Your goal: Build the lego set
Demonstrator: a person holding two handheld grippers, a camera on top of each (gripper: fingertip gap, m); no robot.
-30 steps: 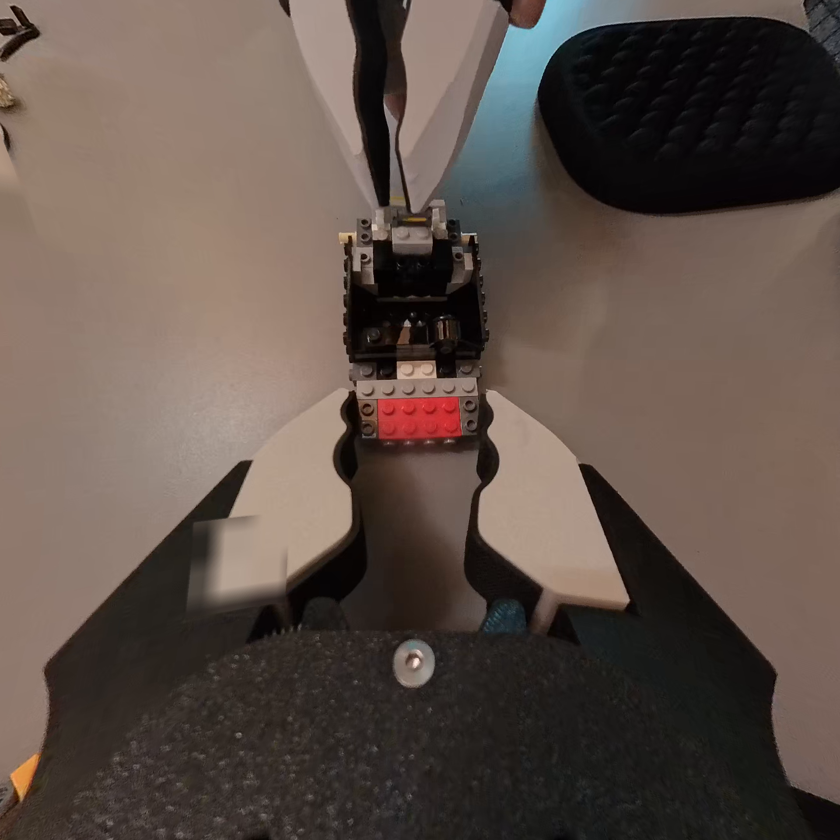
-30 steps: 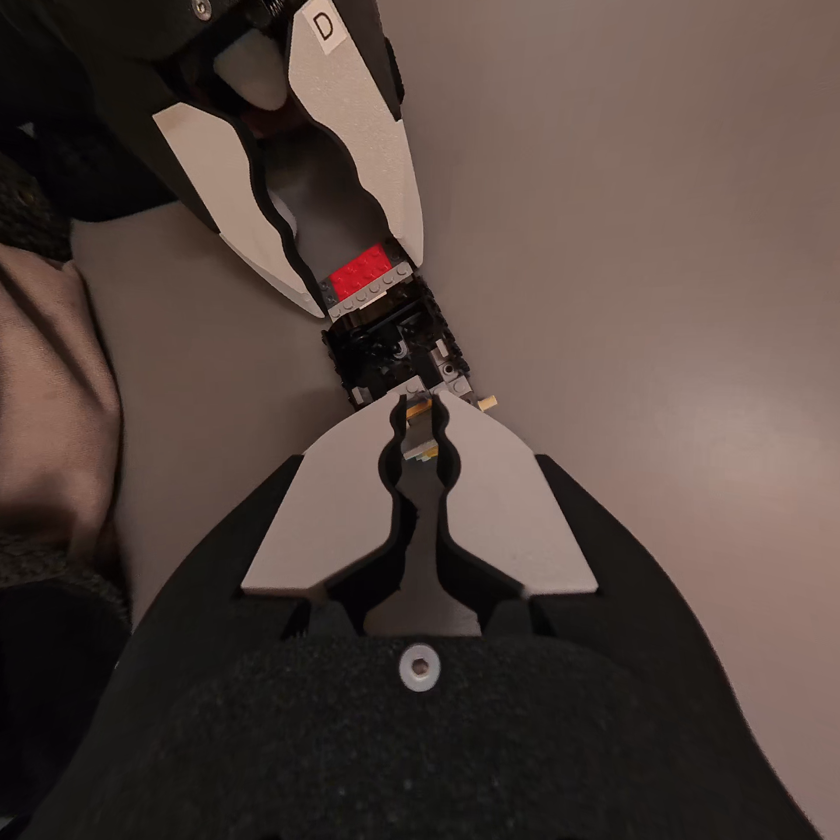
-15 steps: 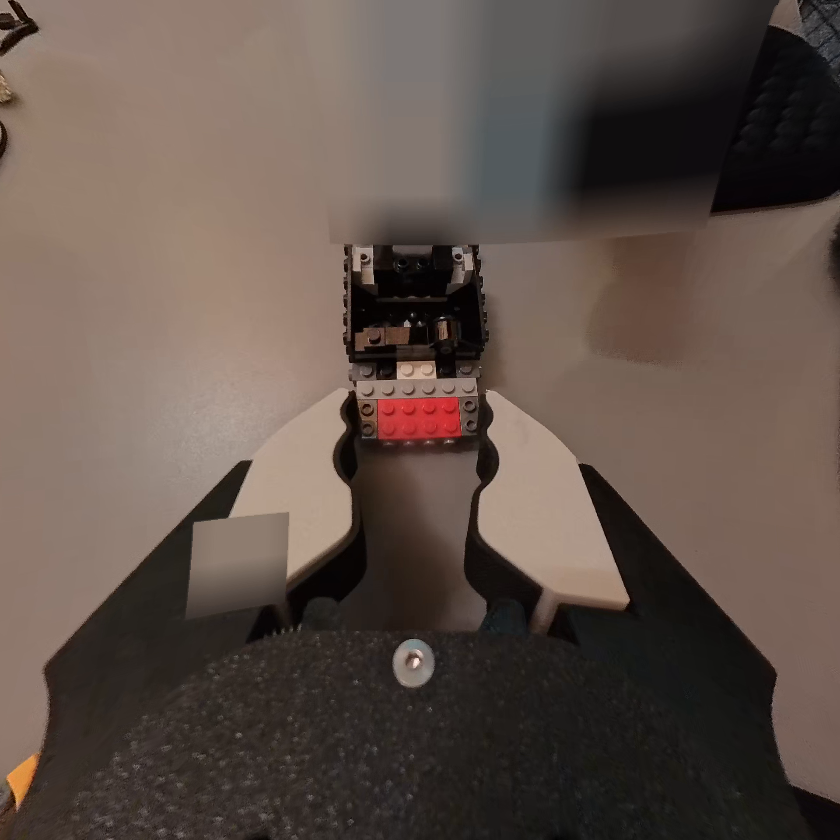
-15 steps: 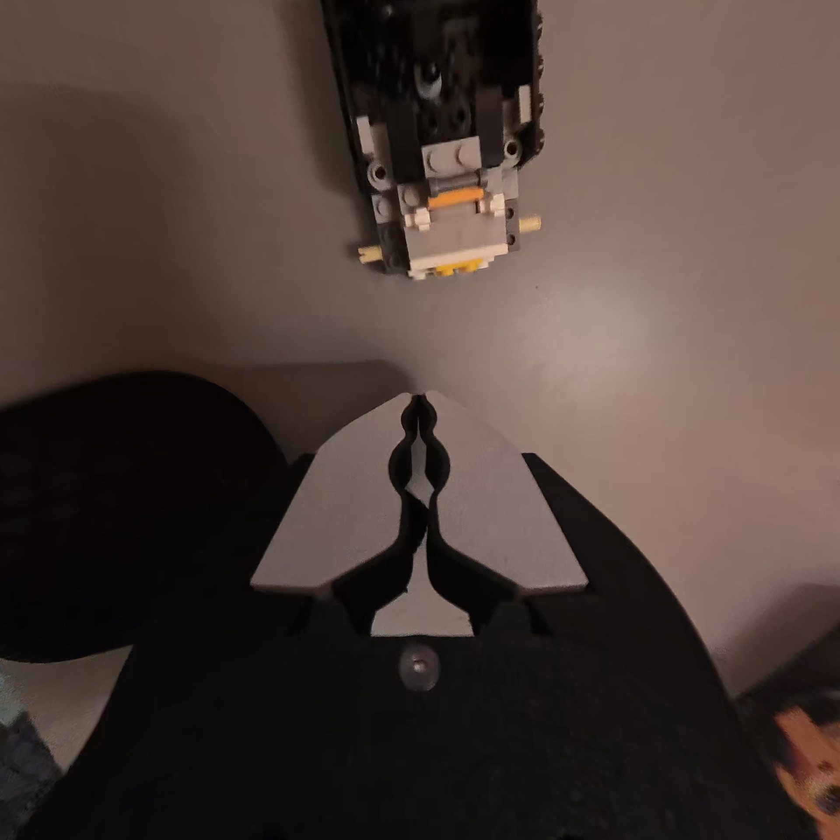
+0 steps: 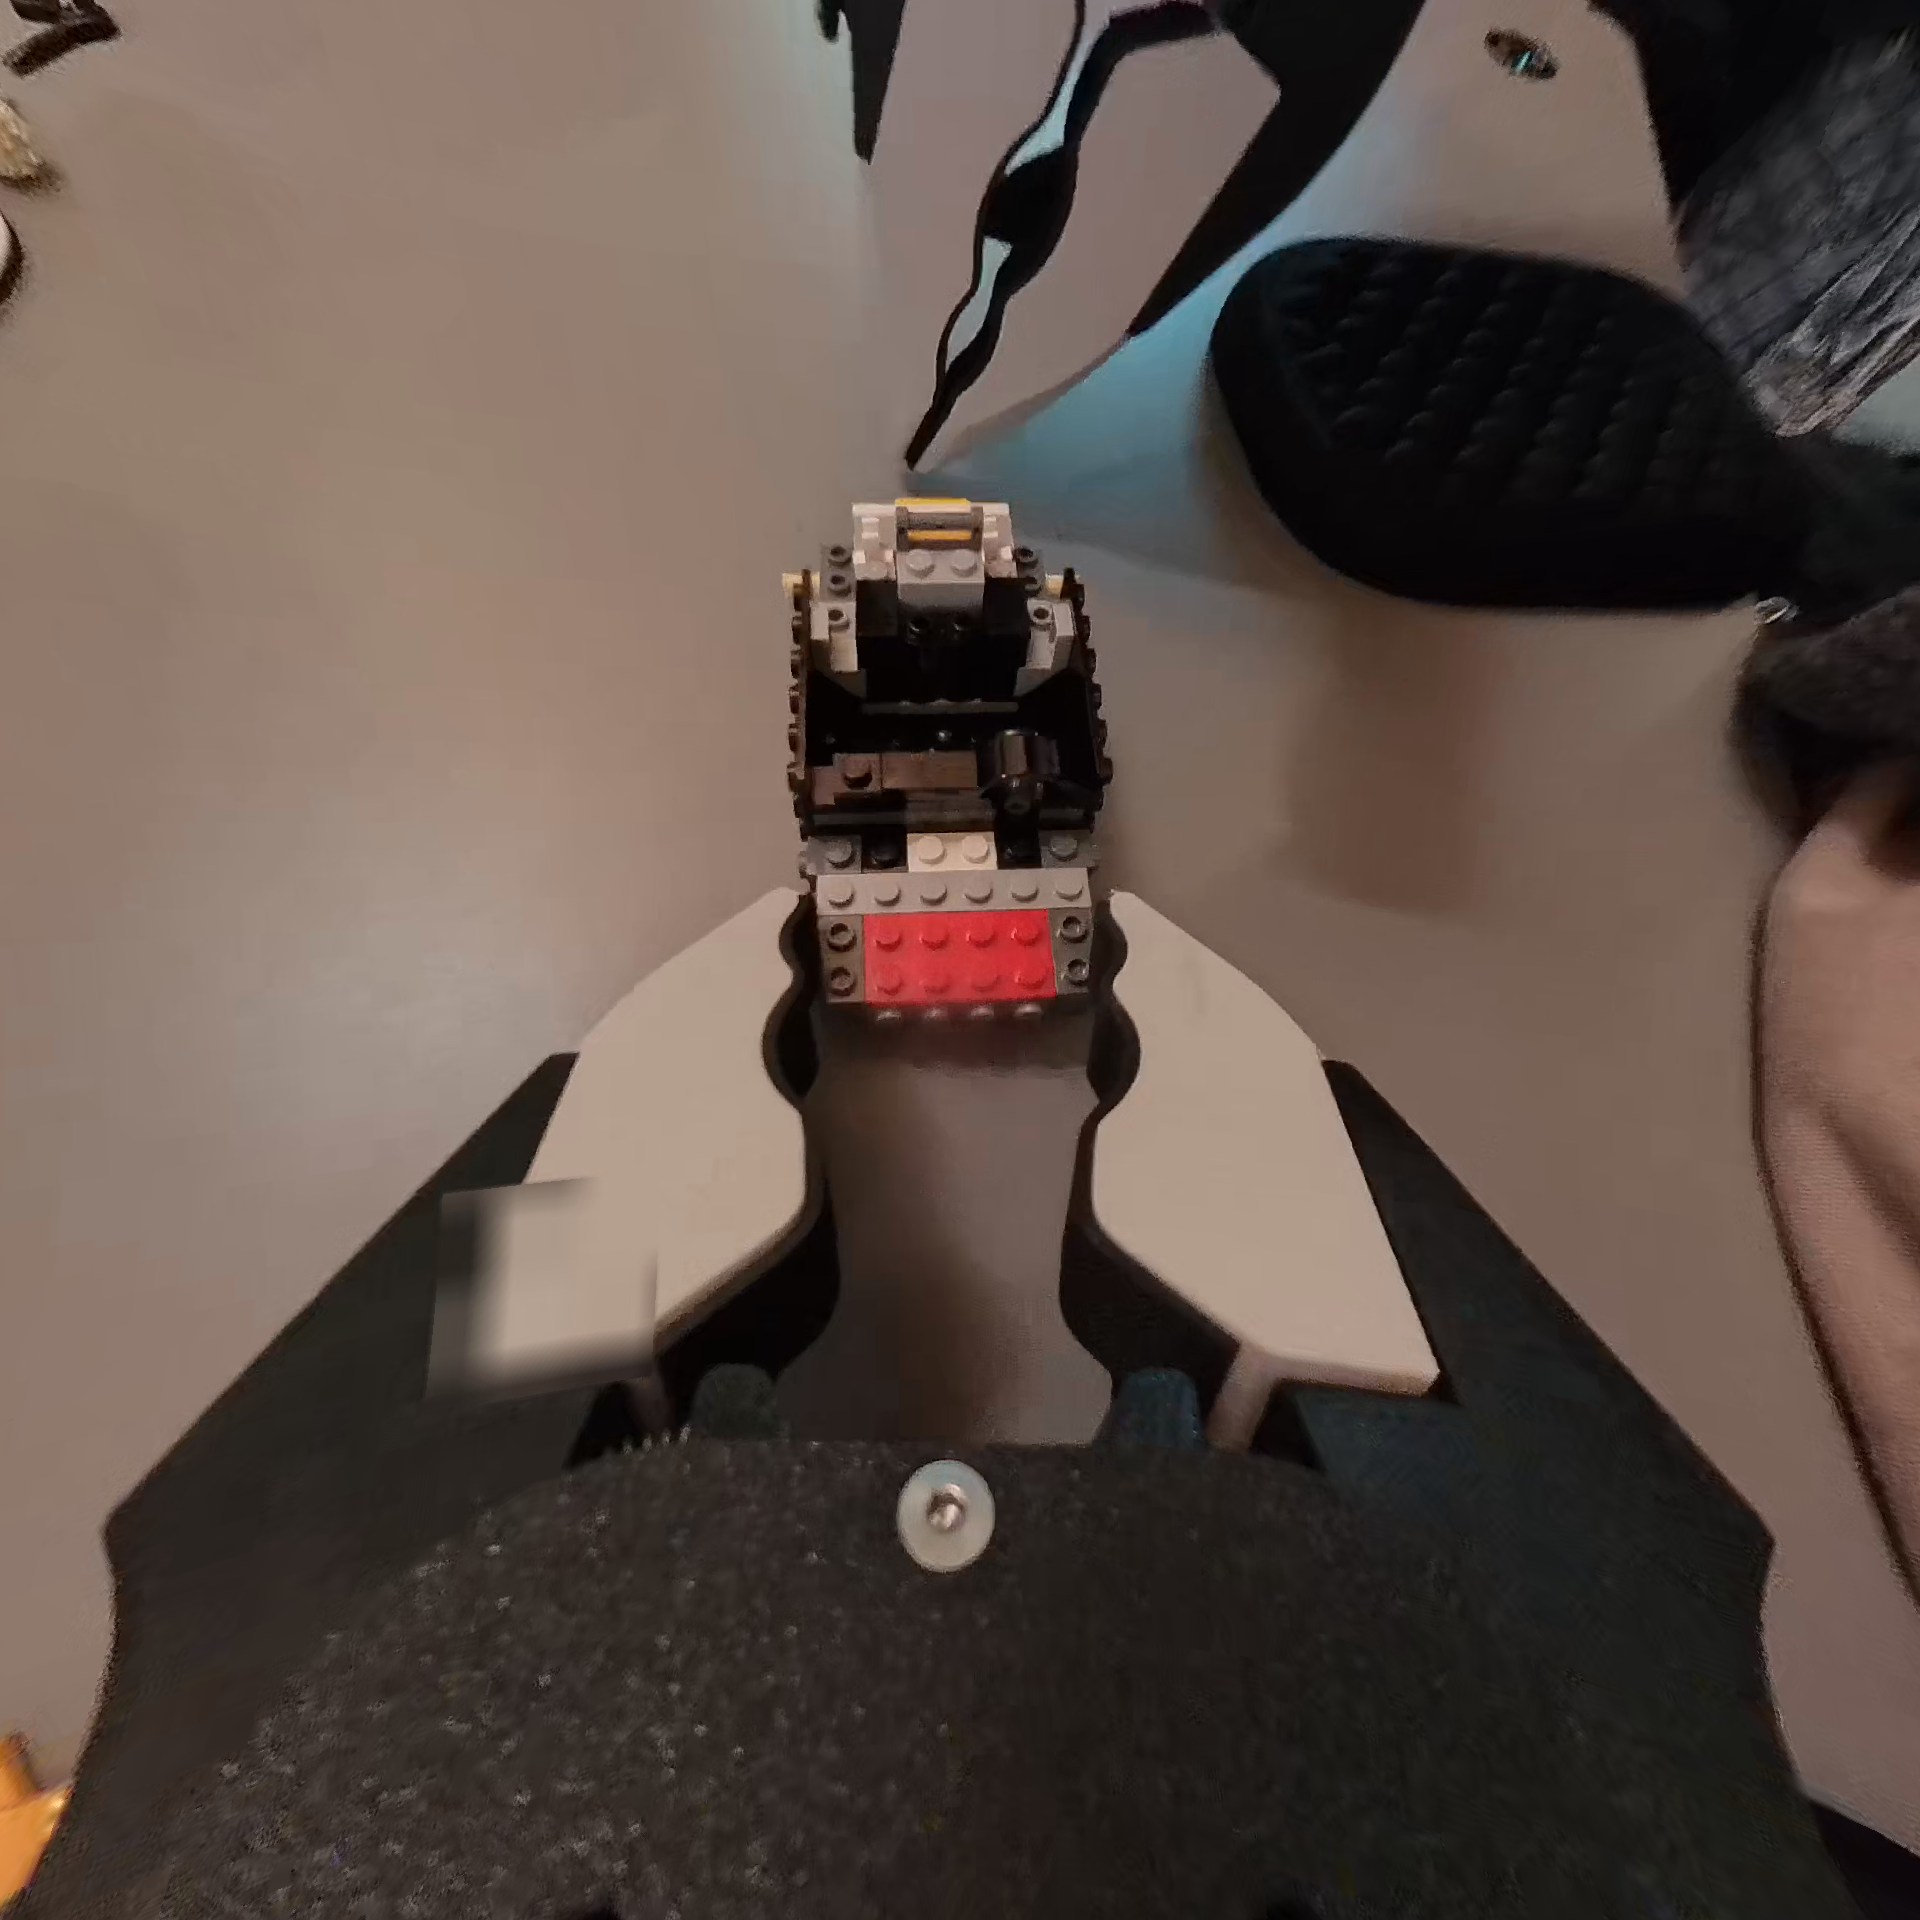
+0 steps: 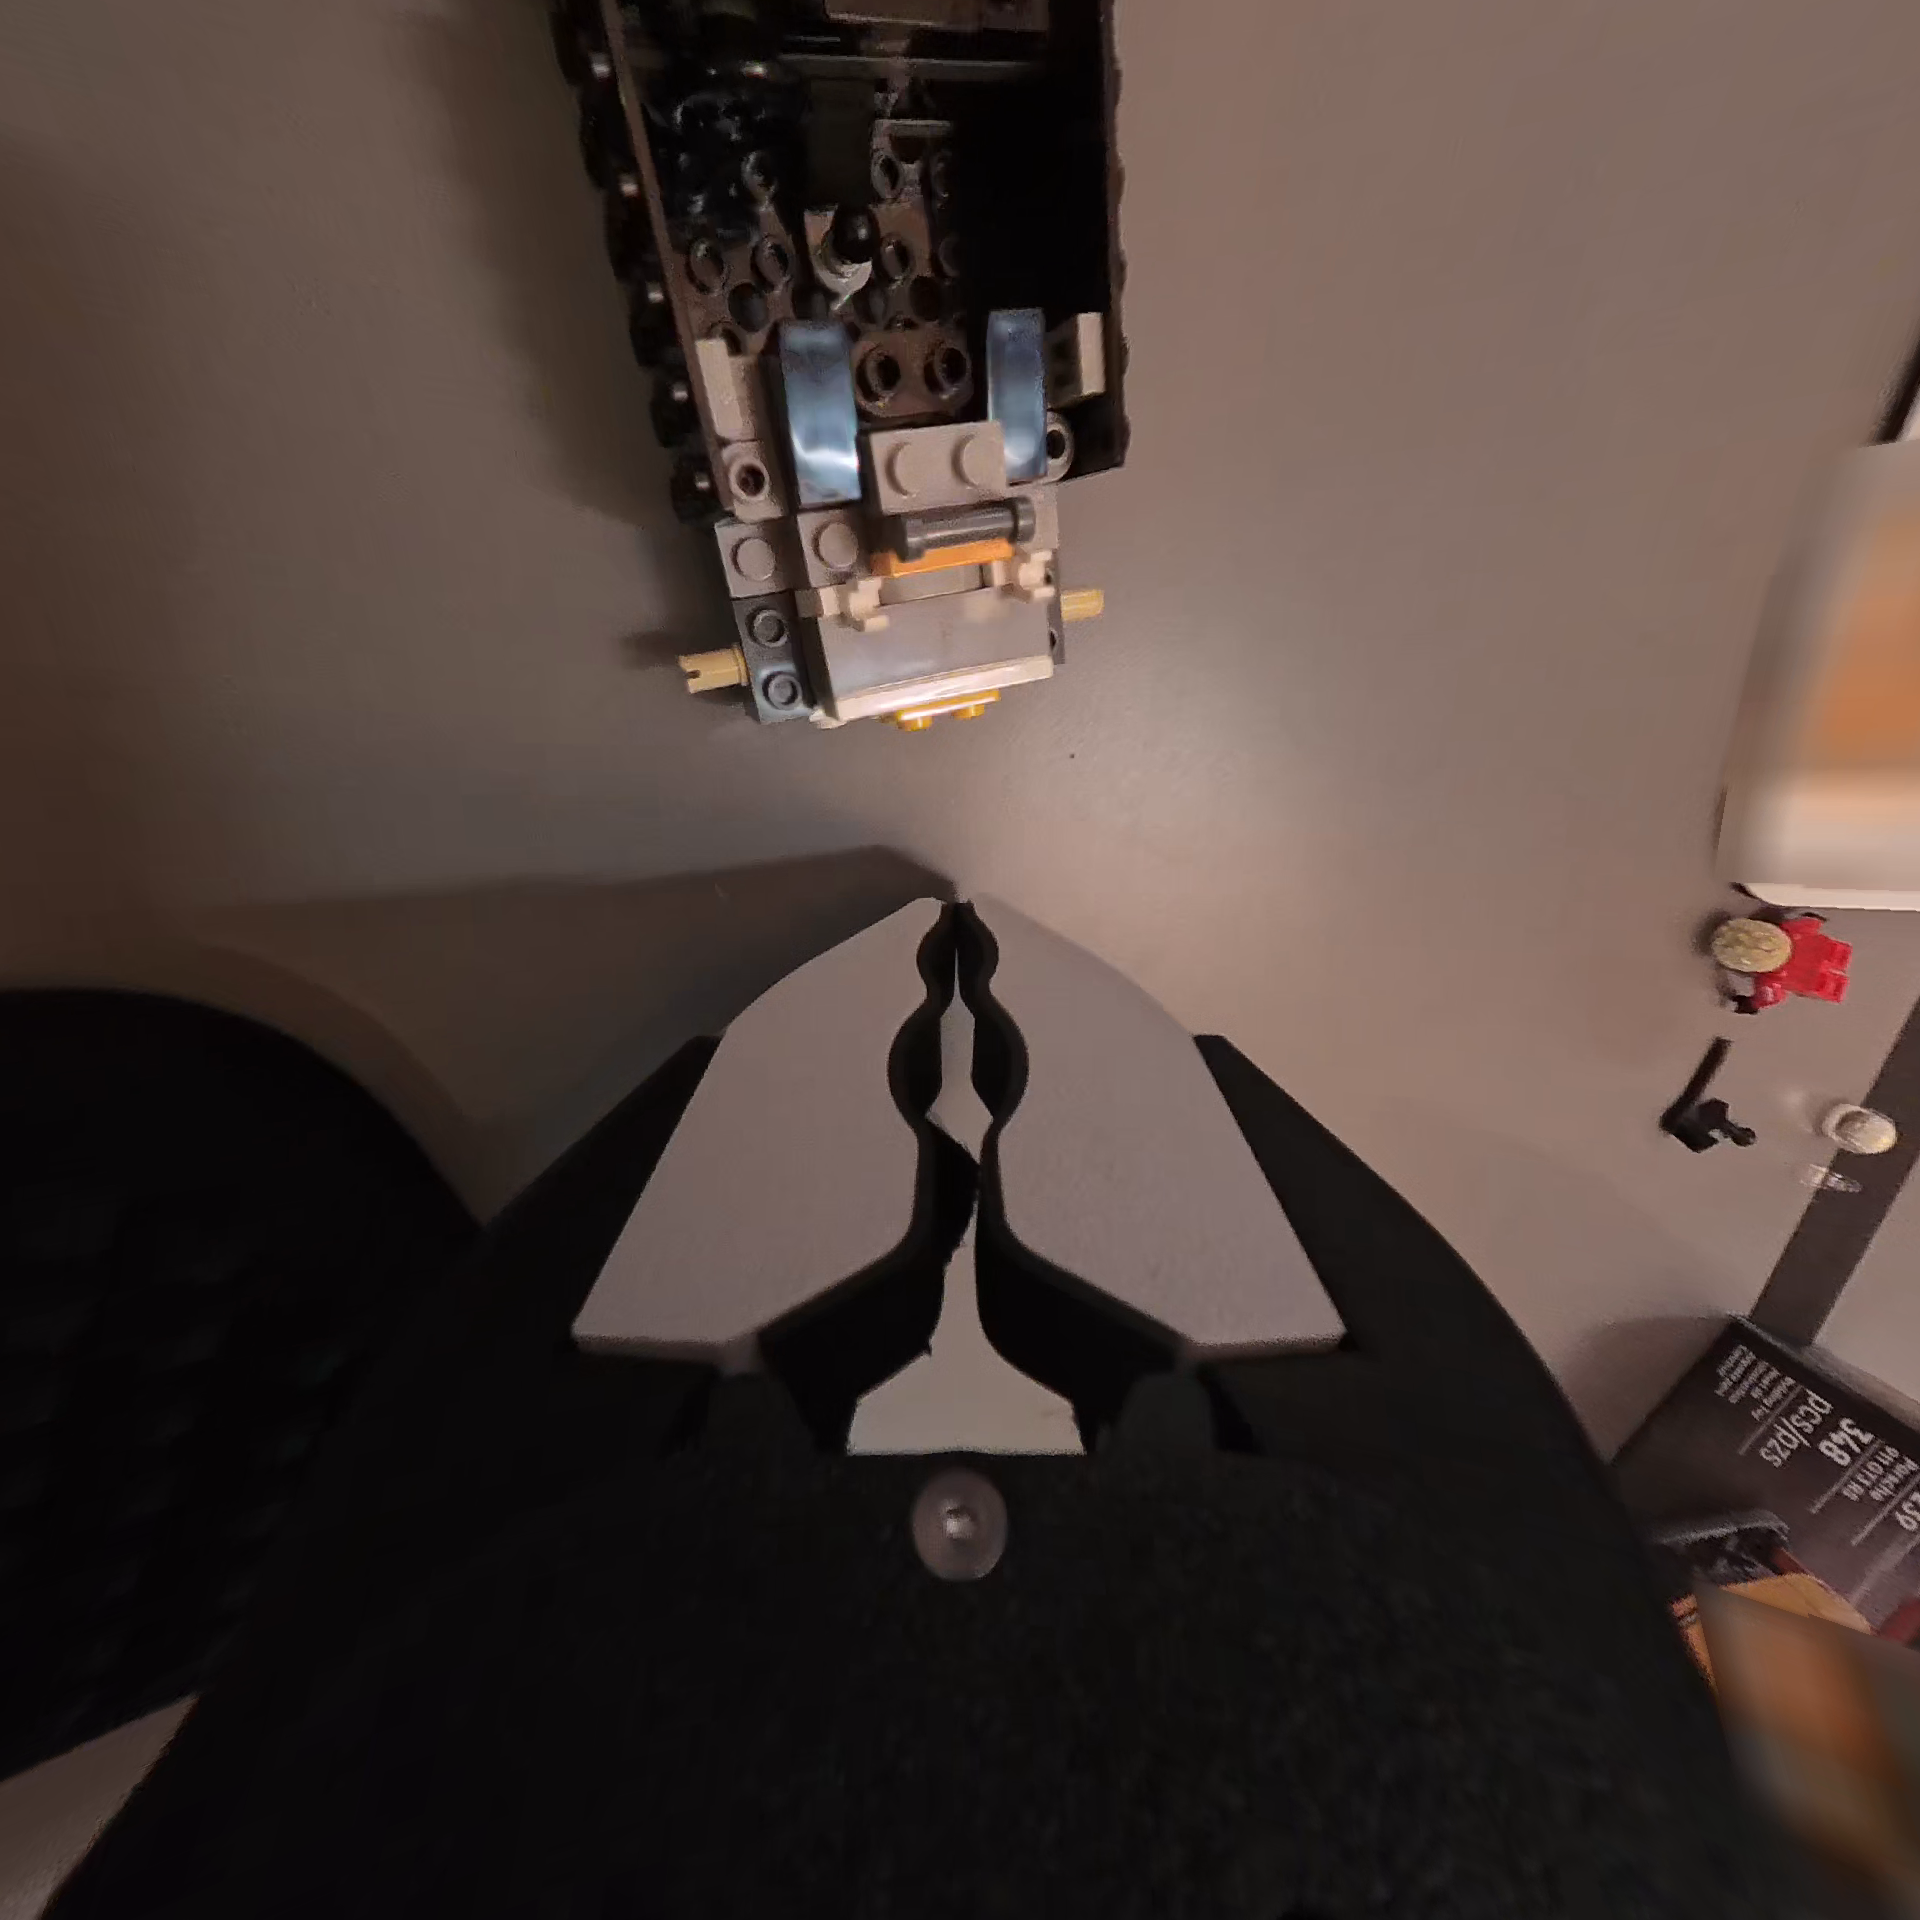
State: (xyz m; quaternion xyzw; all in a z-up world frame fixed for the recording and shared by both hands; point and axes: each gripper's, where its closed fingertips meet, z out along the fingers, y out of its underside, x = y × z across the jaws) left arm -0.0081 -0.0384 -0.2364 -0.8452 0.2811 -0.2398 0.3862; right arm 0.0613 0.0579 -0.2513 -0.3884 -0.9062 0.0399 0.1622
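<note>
The partly built lego model [image 5: 940, 727], black with grey plates and a red brick at its near end, rests on the pale table. My left gripper [image 5: 951, 935] is shut on the model, one finger on each side of the red and grey end. In the right wrist view the model [image 6: 883, 416] lies ahead, its grey and orange front end facing me. My right gripper [image 6: 954, 909] is shut and empty, a short way back from that end. It also shows in the left wrist view [image 5: 935, 436], above and beyond the model.
A black textured pad [image 5: 1475, 416] lies right of the model. Loose pieces lie at the right: a red piece with a gold disc [image 6: 1787, 961], a small black part [image 6: 1704, 1112], a round silvery piece [image 6: 1860, 1127]. The set's dark box [image 6: 1787, 1475] sits near right. Left tips to right tips: about 12 cm.
My right gripper has let go of the model's grey front end, drawn back and closed empty. My left gripper still holds the model in the same place.
</note>
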